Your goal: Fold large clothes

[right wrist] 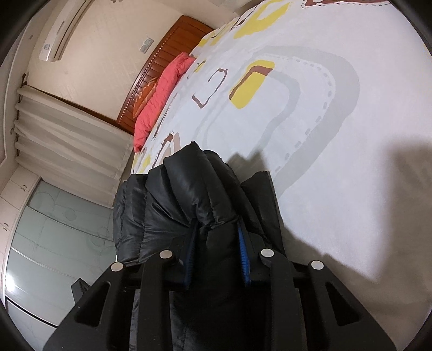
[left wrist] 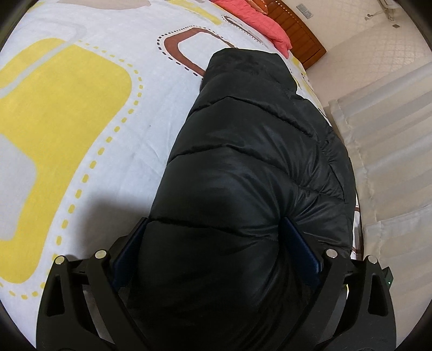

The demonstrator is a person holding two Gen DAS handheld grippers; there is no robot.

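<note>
Black padded fabric of the jacket [left wrist: 237, 167] is clamped between the blue pads of the left gripper [left wrist: 216, 243]; a thick bulging fold is spanned by widely set jaws, and the pads are seen pressed into its sides. In the right wrist view a narrower bunched edge of the same jacket [right wrist: 189, 194] is pinched by the right gripper [right wrist: 217, 251], its jaws drawn close on the fabric.

Beyond the left jaws, the jacket is seen laid lengthwise along the right edge of the bed [left wrist: 81, 151], running away toward the far end. It is judged to be already doubled into a long narrow shape, so a lengthwise fold appears done. With both grippers holding the near end, a crosswise fold toward the far end is judged to be what is left; whether the sleeves are tucked inside cannot be told.

A white cover printed with yellow, grey and brown rounded shapes is spread over the bed. A red quilt [left wrist: 259, 21] is piled at the far end against a wooden headboard [left wrist: 299, 40]. Pale curtains [left wrist: 386, 140] are hung to the right, and an air conditioner [right wrist: 64, 29] is mounted on the wall.
</note>
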